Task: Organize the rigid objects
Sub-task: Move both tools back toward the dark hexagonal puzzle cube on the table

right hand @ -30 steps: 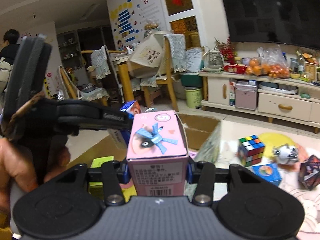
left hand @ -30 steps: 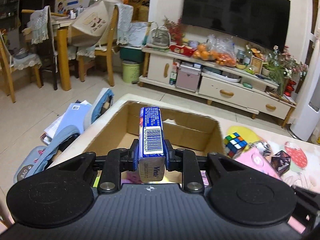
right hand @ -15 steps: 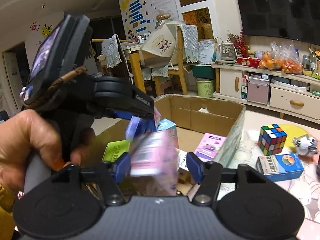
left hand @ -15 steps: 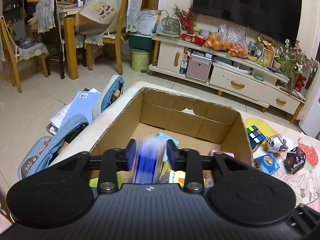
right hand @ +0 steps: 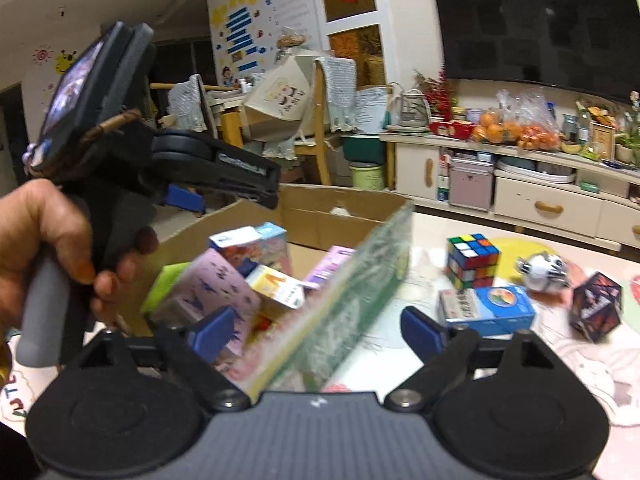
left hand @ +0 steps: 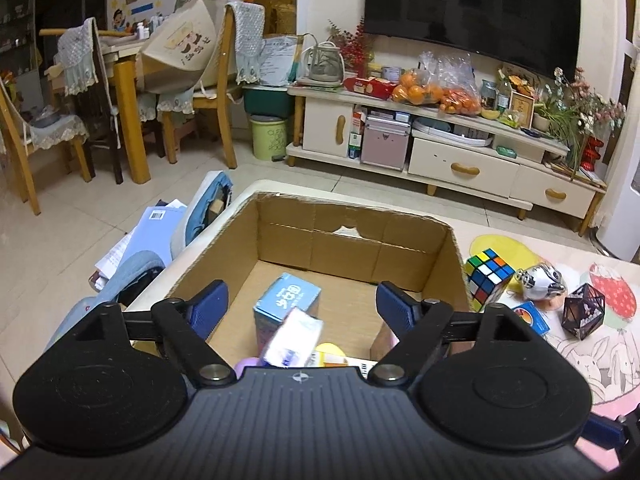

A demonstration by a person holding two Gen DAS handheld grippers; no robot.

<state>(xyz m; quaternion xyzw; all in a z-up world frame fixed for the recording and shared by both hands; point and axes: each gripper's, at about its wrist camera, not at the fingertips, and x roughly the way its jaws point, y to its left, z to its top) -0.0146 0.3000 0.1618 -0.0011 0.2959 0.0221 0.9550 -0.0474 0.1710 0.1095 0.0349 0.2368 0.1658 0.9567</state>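
Note:
An open cardboard box point(left hand: 344, 246) stands on the table with several small cartons inside. My left gripper point(left hand: 302, 309) hovers over its near edge, jaws opening wide, with nothing pressed between the pads. Below it a blue-and-white carton point(left hand: 292, 340) tumbles, blurred, beside a light blue box point(left hand: 289, 294). My right gripper point(right hand: 318, 330) straddles the box's right wall point(right hand: 352, 292), its jaws opening too. A pink box point(right hand: 212, 300) lies tilted inside, clear of the pads. A hand point(right hand: 48, 232) holds the left gripper's body point(right hand: 120, 168).
Right of the box lie a Rubik's cube point(right hand: 472, 260), a blue medicine box point(right hand: 486, 310), a small black-and-white toy point(right hand: 542, 268) and a dark polyhedron point(right hand: 596, 306). Bags and papers point(left hand: 160, 232) sit on the floor to the left. A TV cabinet point(left hand: 460, 152) stands behind.
Both grippers went from shut to wide open. The blue carton dropped from the left one and the pink box from the right one, both into the cardboard box. The right gripper dipped lower.

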